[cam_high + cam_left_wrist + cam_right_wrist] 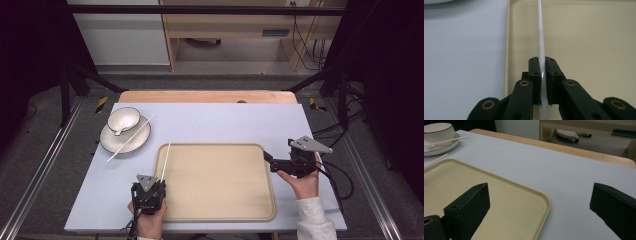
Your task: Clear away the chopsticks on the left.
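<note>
The left gripper [150, 192] has its jaws closed tight on a white chopstick [541, 37], which runs from the jaws toward 12 o'clock along the left rim of the tray [220, 218]. The right gripper [280, 162], at the tray's 3 o'clock edge, stands wide open with nothing between its jaws. The tray bed looks bare. At 10 o'clock a second chopstick [131, 138] lies across a plate [111, 142] that carries a bowl [123, 119]. Judging by this, tray loading has barely begun: one chopstick is in hand, while the plate, bowl and other chopstick remain outside.
</note>
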`<state>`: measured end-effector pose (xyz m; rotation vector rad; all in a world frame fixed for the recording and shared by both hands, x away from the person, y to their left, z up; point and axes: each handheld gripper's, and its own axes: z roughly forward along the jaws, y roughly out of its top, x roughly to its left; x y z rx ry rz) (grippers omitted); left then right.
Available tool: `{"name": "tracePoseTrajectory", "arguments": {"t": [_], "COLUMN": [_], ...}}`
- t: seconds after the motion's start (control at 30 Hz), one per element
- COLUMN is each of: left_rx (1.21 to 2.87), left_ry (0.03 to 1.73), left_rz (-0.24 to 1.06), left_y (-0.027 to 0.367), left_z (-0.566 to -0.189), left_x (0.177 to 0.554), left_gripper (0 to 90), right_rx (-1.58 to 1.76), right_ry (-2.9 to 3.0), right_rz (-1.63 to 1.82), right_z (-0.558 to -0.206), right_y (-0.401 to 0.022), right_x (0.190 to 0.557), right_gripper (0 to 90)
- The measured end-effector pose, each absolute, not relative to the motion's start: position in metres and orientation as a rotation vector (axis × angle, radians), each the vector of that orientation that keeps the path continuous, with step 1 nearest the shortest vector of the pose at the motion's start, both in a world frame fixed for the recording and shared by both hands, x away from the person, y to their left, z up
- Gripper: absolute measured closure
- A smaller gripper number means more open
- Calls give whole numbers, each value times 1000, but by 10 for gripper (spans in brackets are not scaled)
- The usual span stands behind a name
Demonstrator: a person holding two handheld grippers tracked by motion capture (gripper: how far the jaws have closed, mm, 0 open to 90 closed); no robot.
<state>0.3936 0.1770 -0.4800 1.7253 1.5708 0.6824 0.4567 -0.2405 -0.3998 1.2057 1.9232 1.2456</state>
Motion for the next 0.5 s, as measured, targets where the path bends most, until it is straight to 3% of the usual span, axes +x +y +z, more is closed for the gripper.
{"name": "tracePoseTrajectory", "arguments": {"t": [0.5], "left_rx": [1736], "left_ry": [1609], "left_rz": [672], "left_y": [178], "left_z": [-481], "left_x": [397], "left_gripper": [836], "right_rx": [1202], "right_ry": [1928], "right_rz": [1238], "right_z": [-400], "right_y": [-241], "right_x": [457], "right_gripper": [33]}}
